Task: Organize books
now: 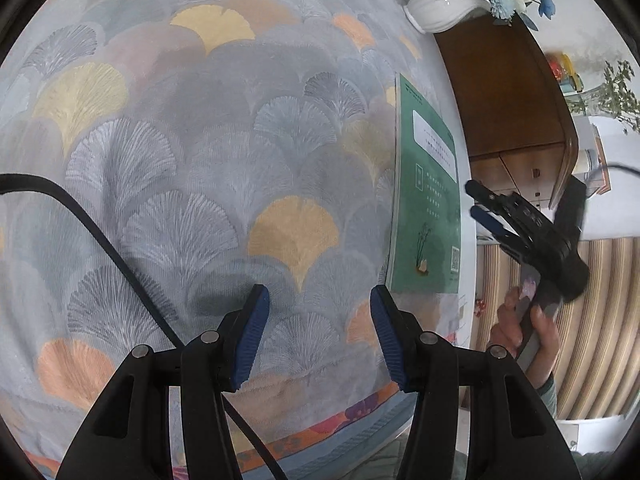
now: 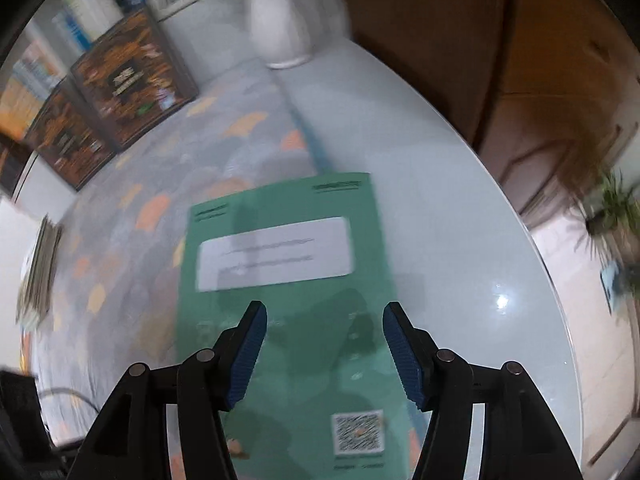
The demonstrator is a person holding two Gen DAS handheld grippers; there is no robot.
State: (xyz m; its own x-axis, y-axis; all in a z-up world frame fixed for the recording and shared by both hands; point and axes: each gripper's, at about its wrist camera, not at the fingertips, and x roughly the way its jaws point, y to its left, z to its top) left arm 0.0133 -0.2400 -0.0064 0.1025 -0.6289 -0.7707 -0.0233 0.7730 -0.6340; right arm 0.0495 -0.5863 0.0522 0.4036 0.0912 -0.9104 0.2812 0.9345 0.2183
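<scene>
Green book [image 2: 288, 280] under right tongs [image 2: 324, 344] | both tongs [image 1: 318, 332] open, empty

A: Left wrist view is sharp, evenly daylit; soft shadows fall on the patterned cloth [image 1: 200, 160], edges bowing.

B: Right wrist view smears with motion blur; glare spots the desk [image 2: 500, 302].

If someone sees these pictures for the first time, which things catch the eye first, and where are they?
The green book lies flat at the edge of the fan-patterned cloth, right under the open right tool. Behind it, a white vase with blue flowers stands on the table. Two dark brown books lie side by side at the far left of the cloth.
</scene>
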